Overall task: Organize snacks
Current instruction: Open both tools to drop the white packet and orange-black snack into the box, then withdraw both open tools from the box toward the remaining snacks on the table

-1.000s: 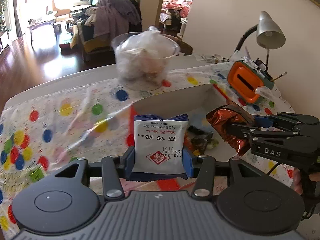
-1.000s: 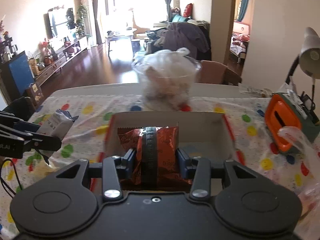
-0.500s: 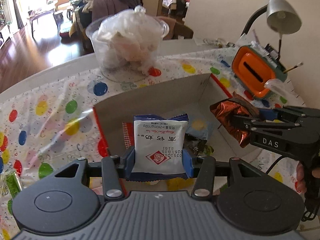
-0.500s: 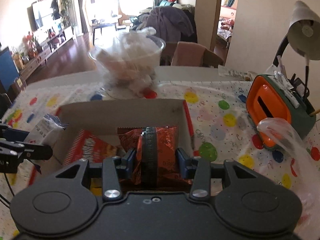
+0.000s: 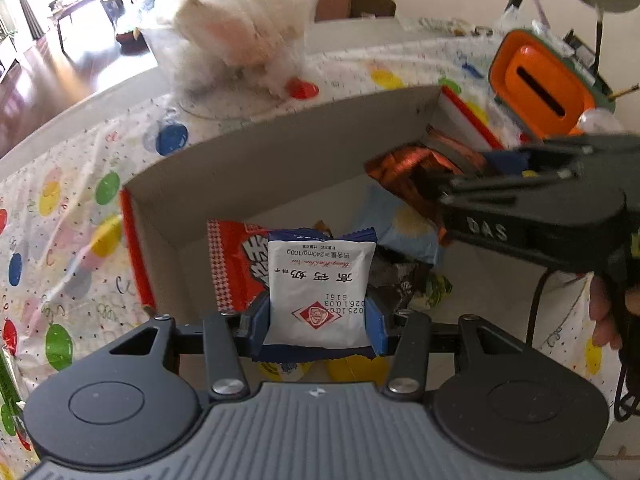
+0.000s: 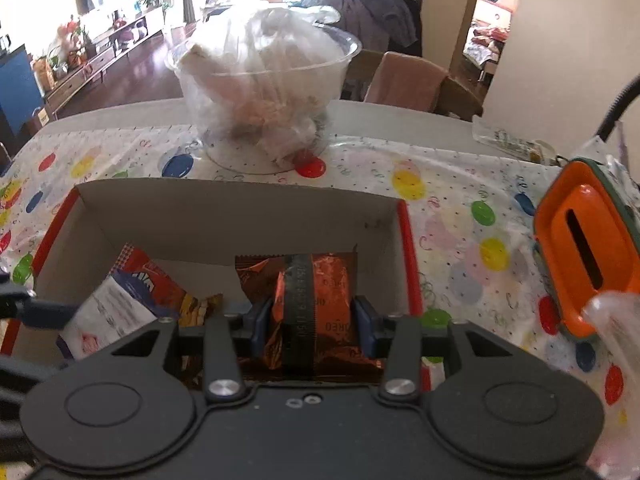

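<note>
While both grippers hang over the cardboard box on the surface, the left gripper has its jaws clamped on a white milk-snack packet, and the right gripper pinches a copper foil packet, seemingly Oreo; other snacks lie inside.

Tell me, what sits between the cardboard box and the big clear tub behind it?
Only polka-dot tablecloth, per the right wrist view, between cardboard box and clear tub.
</note>
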A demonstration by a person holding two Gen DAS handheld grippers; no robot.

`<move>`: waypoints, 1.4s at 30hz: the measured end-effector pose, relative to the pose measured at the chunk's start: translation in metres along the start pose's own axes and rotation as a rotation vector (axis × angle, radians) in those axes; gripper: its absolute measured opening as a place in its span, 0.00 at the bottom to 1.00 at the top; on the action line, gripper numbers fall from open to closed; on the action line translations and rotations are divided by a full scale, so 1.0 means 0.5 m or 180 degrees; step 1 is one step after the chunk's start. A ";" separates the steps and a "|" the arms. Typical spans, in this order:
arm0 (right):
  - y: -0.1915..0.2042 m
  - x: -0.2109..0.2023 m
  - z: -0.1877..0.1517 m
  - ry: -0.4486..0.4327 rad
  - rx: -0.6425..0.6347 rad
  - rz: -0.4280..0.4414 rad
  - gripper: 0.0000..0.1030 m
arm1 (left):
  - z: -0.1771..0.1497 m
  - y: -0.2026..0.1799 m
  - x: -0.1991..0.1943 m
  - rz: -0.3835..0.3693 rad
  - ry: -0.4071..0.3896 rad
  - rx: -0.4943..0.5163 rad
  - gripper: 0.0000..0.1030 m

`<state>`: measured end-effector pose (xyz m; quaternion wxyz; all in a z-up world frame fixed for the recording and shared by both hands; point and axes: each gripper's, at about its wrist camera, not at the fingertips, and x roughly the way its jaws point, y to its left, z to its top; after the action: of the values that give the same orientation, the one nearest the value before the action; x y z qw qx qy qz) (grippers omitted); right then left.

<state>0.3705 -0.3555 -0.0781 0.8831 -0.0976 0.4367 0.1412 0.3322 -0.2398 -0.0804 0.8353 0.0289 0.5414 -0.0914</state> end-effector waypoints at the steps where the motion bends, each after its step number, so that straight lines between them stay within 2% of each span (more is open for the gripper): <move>1: 0.002 0.006 0.002 0.0018 -0.0022 0.0001 0.40 | 0.000 -0.003 0.007 0.0016 0.0029 0.0017 0.46; 10: 0.016 0.037 0.012 0.0137 -0.0148 0.0049 0.41 | 0.000 -0.009 0.052 0.0000 0.0276 0.0014 0.47; 19: 0.023 0.035 0.016 0.0186 -0.0191 -0.0005 0.48 | -0.004 -0.014 0.053 -0.0051 0.0281 0.0035 0.47; 28: 0.026 -0.004 0.011 0.0089 -0.0181 0.0020 0.61 | -0.017 -0.008 0.019 -0.0148 0.0112 0.0038 0.48; 31: 0.027 -0.022 0.007 0.0051 -0.0173 0.0051 0.62 | -0.024 -0.005 0.000 -0.0170 0.0025 0.0040 0.55; 37: 0.042 -0.063 0.000 -0.0032 -0.0171 0.0114 0.69 | -0.037 0.008 -0.042 -0.0201 -0.0155 0.0043 0.55; 42: 0.055 -0.106 -0.005 -0.0141 -0.0144 0.0196 0.75 | -0.049 0.021 -0.084 -0.0212 -0.0336 0.0044 0.60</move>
<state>0.3289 -0.3392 -0.0389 0.8854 -0.1009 0.4165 0.1802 0.2953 -0.2209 -0.0528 0.8589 0.0117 0.4967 -0.1242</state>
